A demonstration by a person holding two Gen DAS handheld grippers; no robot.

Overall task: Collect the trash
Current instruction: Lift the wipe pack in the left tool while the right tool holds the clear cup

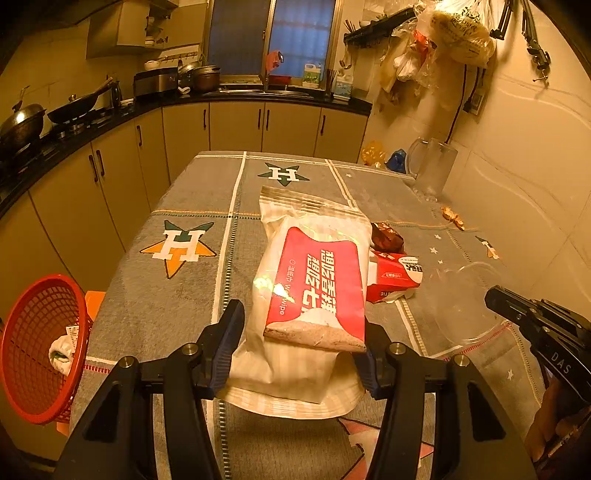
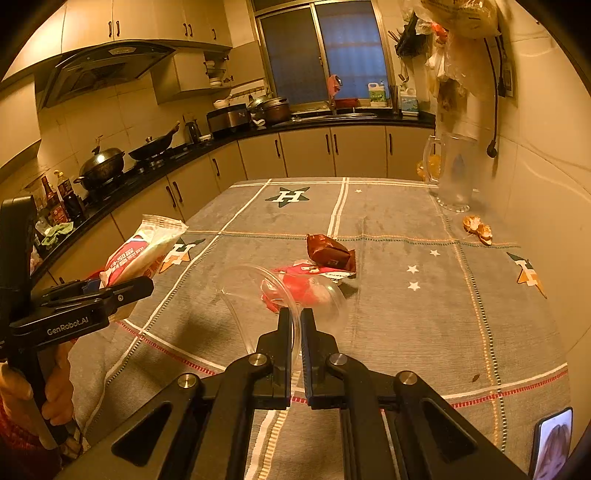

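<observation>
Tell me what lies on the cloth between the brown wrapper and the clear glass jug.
Nothing: in the right wrist view the tablecloth is bare between the brown wrapper and the glass jug. The orange peel sits off to the side, near the wall.

Light: we see dim, warm amber indoor light over both views; the dark blue window (image 1: 271, 35) at twelve o'clock adds none.
Glare: a bright spot on the glossy white-and-red wet-wipe pack (image 1: 314, 288).
Shadows: soft, under that pack.
Distortion: strong fisheye bending, black corners.
Focus: mostly sharp; edges softer.
</observation>
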